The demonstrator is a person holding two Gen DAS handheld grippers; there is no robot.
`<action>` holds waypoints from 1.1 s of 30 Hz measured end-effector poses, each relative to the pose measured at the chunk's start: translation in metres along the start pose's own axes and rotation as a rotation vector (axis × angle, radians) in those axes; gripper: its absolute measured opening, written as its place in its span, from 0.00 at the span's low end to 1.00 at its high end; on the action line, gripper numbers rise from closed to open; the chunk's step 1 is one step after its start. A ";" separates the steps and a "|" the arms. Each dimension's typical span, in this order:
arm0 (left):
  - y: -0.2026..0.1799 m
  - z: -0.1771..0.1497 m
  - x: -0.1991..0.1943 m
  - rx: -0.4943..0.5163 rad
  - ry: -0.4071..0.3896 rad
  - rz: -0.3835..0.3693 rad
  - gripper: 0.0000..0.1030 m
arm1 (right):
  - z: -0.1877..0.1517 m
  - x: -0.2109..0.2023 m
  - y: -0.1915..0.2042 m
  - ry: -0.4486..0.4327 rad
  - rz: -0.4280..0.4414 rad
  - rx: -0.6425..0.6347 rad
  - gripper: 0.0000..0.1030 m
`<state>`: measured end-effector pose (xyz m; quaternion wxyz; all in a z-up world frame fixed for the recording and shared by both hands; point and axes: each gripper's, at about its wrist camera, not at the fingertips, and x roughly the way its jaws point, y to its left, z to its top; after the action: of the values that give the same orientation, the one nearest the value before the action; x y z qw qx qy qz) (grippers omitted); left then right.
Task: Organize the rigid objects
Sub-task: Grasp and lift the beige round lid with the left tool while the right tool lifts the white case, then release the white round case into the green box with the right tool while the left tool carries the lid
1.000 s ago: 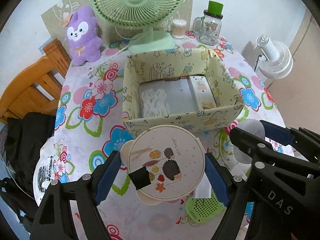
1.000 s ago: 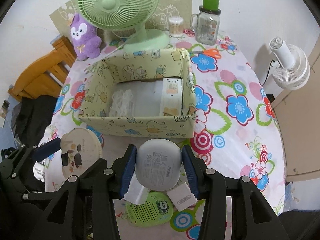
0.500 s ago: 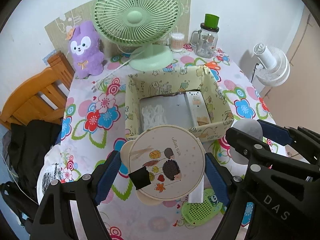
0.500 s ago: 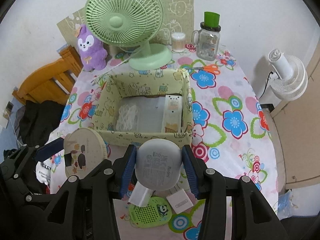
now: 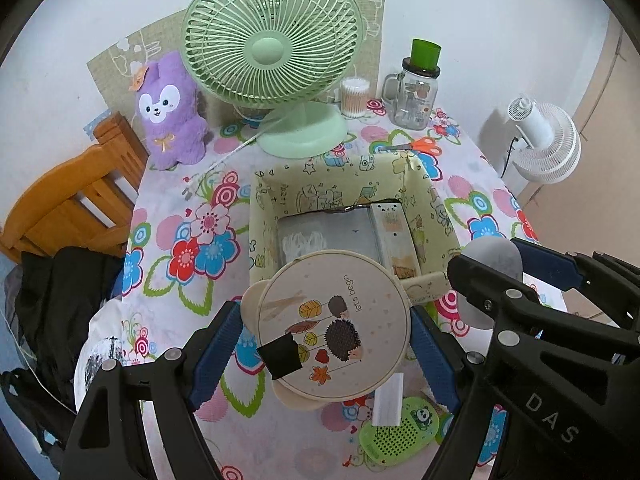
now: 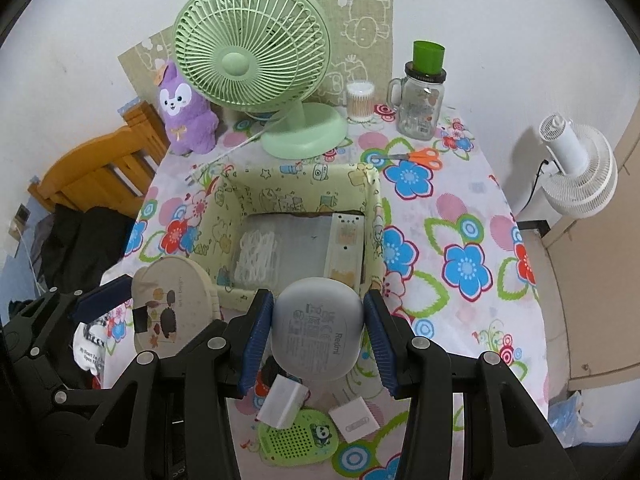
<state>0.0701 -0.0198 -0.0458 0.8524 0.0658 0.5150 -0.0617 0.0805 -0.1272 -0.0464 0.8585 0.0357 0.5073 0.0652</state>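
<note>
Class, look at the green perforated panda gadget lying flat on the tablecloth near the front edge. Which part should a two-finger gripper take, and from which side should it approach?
The green panda gadget lies flat and is a thin oval, so I would come from above and pinch its two long edges across the narrow width. A white block overlaps its upper left, so grip nearer the panda end, probably after clearing the block.

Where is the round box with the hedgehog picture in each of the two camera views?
Left wrist view: round hedgehog box, low centre, between the left gripper's blue fingers.
Right wrist view: same box, low left, left of the grey case.
Shared landmark: green fan at the top.
</note>
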 end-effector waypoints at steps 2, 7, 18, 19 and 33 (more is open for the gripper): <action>0.001 0.003 0.003 -0.001 0.002 0.002 0.82 | 0.004 0.003 -0.001 0.001 0.002 -0.003 0.49; 0.003 0.012 0.008 -0.003 0.002 0.005 0.82 | 0.014 0.009 -0.002 0.000 0.009 -0.005 0.49; 0.009 0.027 0.028 -0.020 0.023 0.005 0.82 | 0.031 0.032 -0.005 0.020 0.019 -0.012 0.49; 0.010 0.028 0.029 -0.021 0.024 0.006 0.82 | 0.034 0.034 -0.005 0.022 0.021 -0.015 0.49; 0.021 0.041 0.060 -0.026 0.071 0.027 0.82 | 0.057 0.072 -0.001 0.067 0.052 -0.013 0.49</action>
<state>0.1368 -0.0081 -0.0790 0.8351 0.0638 0.5449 -0.0409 0.1649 -0.1170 -0.0818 0.8393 0.0411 0.5342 0.0920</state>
